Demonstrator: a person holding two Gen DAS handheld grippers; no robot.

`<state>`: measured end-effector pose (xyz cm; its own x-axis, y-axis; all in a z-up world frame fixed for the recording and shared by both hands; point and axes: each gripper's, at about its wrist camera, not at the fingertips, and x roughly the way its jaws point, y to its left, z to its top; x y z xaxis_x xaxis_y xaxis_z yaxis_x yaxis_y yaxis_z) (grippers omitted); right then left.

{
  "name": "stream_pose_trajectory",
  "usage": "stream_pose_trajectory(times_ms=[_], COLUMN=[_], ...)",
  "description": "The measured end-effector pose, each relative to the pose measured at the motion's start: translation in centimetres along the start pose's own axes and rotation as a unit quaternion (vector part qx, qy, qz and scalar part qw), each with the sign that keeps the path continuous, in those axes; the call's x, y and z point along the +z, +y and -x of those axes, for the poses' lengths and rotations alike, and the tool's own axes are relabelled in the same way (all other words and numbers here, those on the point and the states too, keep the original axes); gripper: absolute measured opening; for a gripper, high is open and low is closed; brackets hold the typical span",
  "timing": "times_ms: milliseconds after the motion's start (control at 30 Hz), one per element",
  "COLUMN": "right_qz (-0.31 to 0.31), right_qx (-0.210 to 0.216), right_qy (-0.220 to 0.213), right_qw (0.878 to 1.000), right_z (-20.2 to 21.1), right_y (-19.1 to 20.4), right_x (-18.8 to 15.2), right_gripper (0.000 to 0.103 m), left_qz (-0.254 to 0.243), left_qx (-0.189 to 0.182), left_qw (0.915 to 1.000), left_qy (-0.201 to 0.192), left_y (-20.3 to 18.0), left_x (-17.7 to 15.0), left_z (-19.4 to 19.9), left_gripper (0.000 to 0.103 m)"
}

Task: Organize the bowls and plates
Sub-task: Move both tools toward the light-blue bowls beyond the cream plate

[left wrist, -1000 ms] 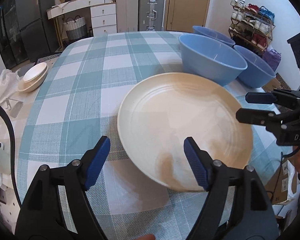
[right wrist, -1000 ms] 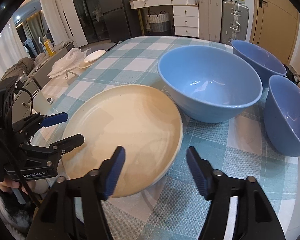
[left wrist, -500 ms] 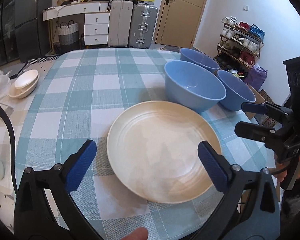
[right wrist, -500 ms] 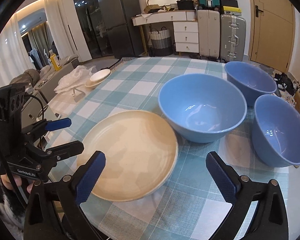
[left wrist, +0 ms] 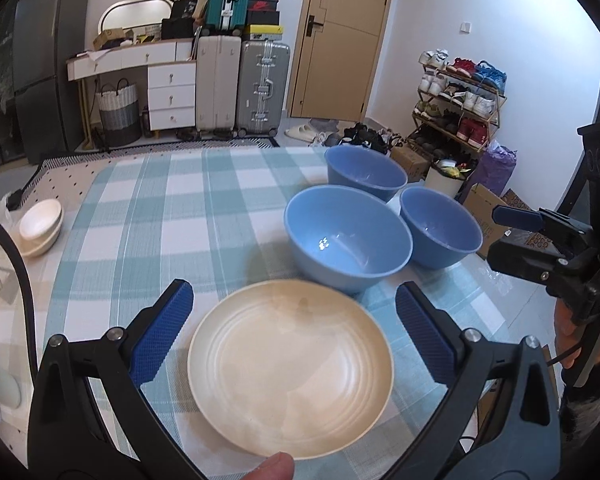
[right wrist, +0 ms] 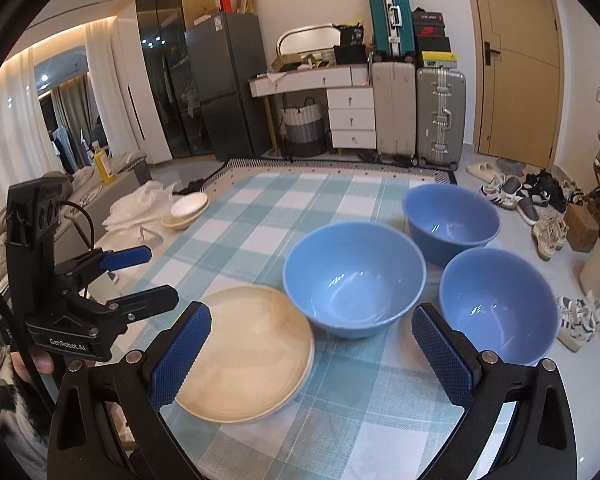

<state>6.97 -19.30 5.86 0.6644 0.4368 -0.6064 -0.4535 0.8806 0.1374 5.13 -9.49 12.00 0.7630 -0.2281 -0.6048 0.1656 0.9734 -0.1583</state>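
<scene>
— How far along am I?

— Barely begun, I'd judge. Your left gripper [left wrist: 290, 334] and right gripper [right wrist: 310, 354] both hover with jaws wide, holding nothing. The cream ridged round plate [left wrist: 290, 368] lies near the surface's near edge; three blue plastic bowls [right wrist: 354, 278] stand unstacked toward its right edge.

— Room?

— The checked surface [left wrist: 160, 220] is bare to the left; its edges crowd the bowls.

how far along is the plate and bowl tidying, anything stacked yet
Little looks done. The cream plate lies flat on the checked tablecloth; its edge hints at more than one plate stacked, but that is unclear. Nothing is in hand: the left tool and right tool are both open and empty. Left to do: the three blue bowls stand separately, un-nested.
</scene>
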Motion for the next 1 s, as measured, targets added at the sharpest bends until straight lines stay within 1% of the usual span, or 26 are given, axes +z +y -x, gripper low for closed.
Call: stream_pose_trajectory(times_ms=[133,267,467,633,733,1000], right_qz=[-0.005,-0.011,-0.037,-0.048,-0.059,-0.072], right_qx=[-0.004,-0.012,-0.025,-0.045,-0.048,-0.064], right_qy=[-0.026,-0.047,-0.059,-0.056,-0.054,-0.036], right_qw=[1.000,0.999,0.997,0.996,0.996,0.995], right_z=[2.5,4.6,6.7,6.7,6.4,4.2], right_y=[-1.0,-2.0,-4.5,-6.8,-8.2,-11.2], right_x=[1.6,3.0,4.5,6.1,6.7,8.3], right_gripper=[0.102,0.102,0.102,0.102,0.102,0.102], left_qz=[-0.014,-0.021,-0.028,-0.031,-0.032,-0.029], left_qx=[-0.008,-0.014,-0.023,-0.024,-0.027,-0.030], left_qw=[0.9998,0.9995,0.9992,0.9991,0.9990,0.9991], left_qy=[-0.014,-0.019,-0.018,-0.014,-0.011,0.008], left_y=[-1.6,-3.0,-4.6,-5.3,-5.7,-6.3], left_x=[2.1,3.9,6.5,8.7,10.0,12.9], left_z=[0.6,0.8,0.2,-1.0,-1.9,-6.4], left_gripper=[0.101,0.101,0.101,0.101,0.101,0.101])
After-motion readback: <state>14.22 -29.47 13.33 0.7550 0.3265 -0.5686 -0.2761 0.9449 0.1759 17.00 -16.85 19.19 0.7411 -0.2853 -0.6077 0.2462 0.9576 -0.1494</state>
